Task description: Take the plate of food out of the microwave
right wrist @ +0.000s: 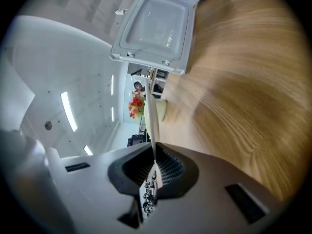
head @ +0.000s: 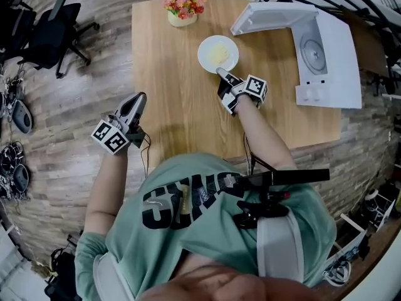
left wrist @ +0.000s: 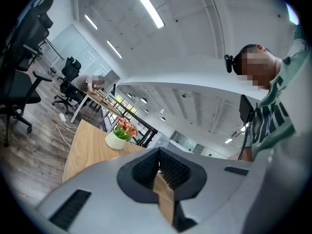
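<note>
A white plate of yellowish food [head: 218, 53] is out over the wooden table [head: 182, 105], left of the white microwave [head: 328, 55], whose door [head: 270, 17] stands open. My right gripper [head: 221, 73] is shut on the plate's near rim. In the right gripper view the plate [right wrist: 150, 111] shows edge-on as a thin white line running into the shut right gripper [right wrist: 153, 162], with the open door [right wrist: 156, 28] beyond. My left gripper [head: 139, 99] hangs at the table's left edge, shut and holding nothing; in its own view the left gripper [left wrist: 158, 165] has its pads touching.
A pot of pink and red flowers [head: 183, 6] stands at the table's far edge, seen also as the flower pot [left wrist: 120, 134] in the left gripper view. Black office chairs [head: 53, 30] stand on the floor at the left. Cables and gear lie along the far left.
</note>
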